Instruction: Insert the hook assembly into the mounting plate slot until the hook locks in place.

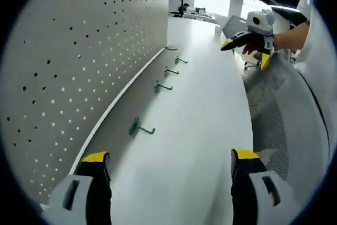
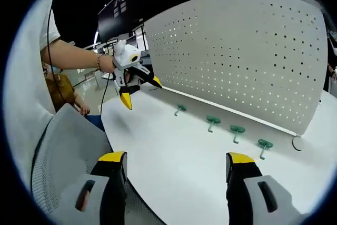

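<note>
green hooks [image 2: 212,121] before pegboard [image 2: 247,51]

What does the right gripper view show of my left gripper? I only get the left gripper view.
Observer: The left gripper hangs in the air over the far end of the white table, with its jaws apart and nothing between them.
Operator: How do the green hooks look from that side?
Observer: Each of the four green hooks shows a round plate at one end. They lie in a row along the foot of the pegboard.
Operator: Anything behind my left gripper?
Observer: A dark screen stands in the room behind it.
</note>
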`<state>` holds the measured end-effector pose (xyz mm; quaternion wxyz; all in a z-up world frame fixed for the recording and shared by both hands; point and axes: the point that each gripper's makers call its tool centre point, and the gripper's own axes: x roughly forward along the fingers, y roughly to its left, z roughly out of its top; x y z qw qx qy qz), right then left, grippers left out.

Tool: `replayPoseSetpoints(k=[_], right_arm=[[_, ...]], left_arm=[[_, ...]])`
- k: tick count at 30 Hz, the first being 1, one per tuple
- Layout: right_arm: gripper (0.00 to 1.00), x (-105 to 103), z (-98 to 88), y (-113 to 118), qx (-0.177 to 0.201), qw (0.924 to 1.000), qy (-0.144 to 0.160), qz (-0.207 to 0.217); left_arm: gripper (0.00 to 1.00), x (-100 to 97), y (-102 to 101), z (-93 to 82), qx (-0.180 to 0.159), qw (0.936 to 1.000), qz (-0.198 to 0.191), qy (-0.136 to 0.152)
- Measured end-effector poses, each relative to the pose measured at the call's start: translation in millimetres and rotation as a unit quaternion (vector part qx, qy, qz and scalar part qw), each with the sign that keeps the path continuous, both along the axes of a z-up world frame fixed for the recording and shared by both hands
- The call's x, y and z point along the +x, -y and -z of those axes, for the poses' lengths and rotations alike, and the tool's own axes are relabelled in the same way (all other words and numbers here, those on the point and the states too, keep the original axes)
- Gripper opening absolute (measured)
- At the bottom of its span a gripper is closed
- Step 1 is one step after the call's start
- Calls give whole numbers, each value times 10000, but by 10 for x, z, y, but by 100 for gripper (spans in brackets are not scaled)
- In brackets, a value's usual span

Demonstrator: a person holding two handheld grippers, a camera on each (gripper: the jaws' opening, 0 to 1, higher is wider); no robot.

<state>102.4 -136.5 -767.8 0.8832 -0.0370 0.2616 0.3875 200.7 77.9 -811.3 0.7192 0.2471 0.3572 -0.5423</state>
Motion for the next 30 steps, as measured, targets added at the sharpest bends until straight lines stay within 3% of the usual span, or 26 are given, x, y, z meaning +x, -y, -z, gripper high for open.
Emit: replayPoseSetpoints(k=[12, 21, 26, 30], right_arm=[[74, 15, 10, -2, -12, 10000, -23, -16], [74, 3, 32, -23, -35, 10000, -50, -54], [74, -4, 42, -19, -80, 9999, -50, -83], [73, -17, 49, -15, -82, 9999, -63, -70]], left_arm=[[96, 122, 181, 211, 440, 9974, 569, 45], [95, 197, 252, 333, 682, 9932, 947, 51], [94, 255, 241, 436, 970, 9870, 1279, 108], [94, 317, 260, 466, 995, 9861, 1328, 69]])
